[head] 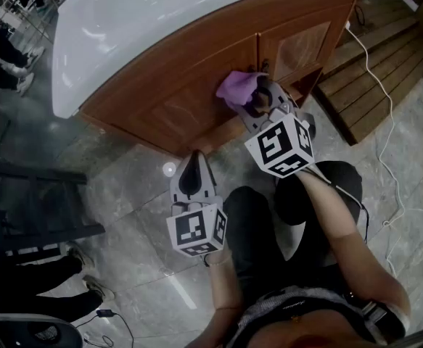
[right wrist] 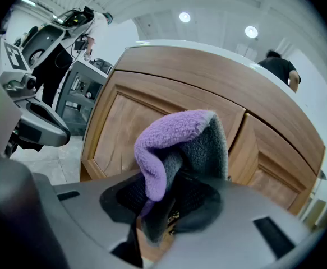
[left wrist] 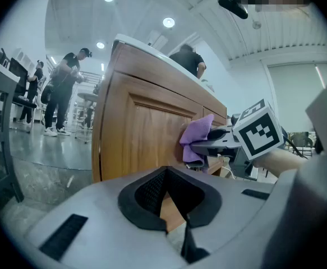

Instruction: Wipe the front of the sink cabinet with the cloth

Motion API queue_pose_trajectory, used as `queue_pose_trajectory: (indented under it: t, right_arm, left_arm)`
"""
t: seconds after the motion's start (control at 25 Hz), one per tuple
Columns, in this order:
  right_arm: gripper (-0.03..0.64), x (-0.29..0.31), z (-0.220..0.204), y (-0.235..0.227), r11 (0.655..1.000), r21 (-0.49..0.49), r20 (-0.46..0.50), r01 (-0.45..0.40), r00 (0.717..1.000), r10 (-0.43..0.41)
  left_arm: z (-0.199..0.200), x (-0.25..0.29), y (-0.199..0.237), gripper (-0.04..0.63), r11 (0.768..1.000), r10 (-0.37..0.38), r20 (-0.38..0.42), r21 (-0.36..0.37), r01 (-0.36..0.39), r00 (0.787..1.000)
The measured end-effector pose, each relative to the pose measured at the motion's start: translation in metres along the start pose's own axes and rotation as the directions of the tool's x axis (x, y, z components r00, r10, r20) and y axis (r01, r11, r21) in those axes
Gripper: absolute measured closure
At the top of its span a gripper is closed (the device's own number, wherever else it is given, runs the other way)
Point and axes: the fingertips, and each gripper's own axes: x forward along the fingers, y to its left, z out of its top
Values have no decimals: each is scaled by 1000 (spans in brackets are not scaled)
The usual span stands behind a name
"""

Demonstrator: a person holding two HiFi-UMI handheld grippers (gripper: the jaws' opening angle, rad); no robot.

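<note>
I see the wooden sink cabinet [head: 189,93] under its white top [head: 146,20], standing on a grey tiled floor [head: 124,194]. My right gripper [head: 258,94] is up at the cabinet front, its jaws clamped on the purple cloth [head: 235,87], which is pressed against the door panel just beside the seam between the two doors. My left gripper [head: 194,154] hangs lower, near the cabinet's base, its jaws together and empty.
</note>
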Motion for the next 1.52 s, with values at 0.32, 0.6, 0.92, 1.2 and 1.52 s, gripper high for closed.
queue_pose_trajectory:
  t: [0.32,0.6,0.92,1.2,1.52]
  right_arm:
    - [453,-2,7,34,993,14,51,-118,992,117]
    - [453,2,24,106,944,36,123,-327,939,321]
    - [453,21,38,170,888,39,154,-457,881,447]
    - [453,46,45,201,897,0,107,-442,892,440]
    - [453,56,43,208,911,-45,83,-409,908,412]
  left_arm:
    - [-2,-6,9,595,999,36,-4,-2,-36,999]
    - [-7,-24,30,595,994,105,-9,-16,-105,994]
    - [-11,-51,57,595,980,200,-13,-20,-200,980]
    - [-14,-70,75,595,967,251,-17,-26,-252,968]
    - [-15,-77,85,595,962,271,-13,-29,-272,962]
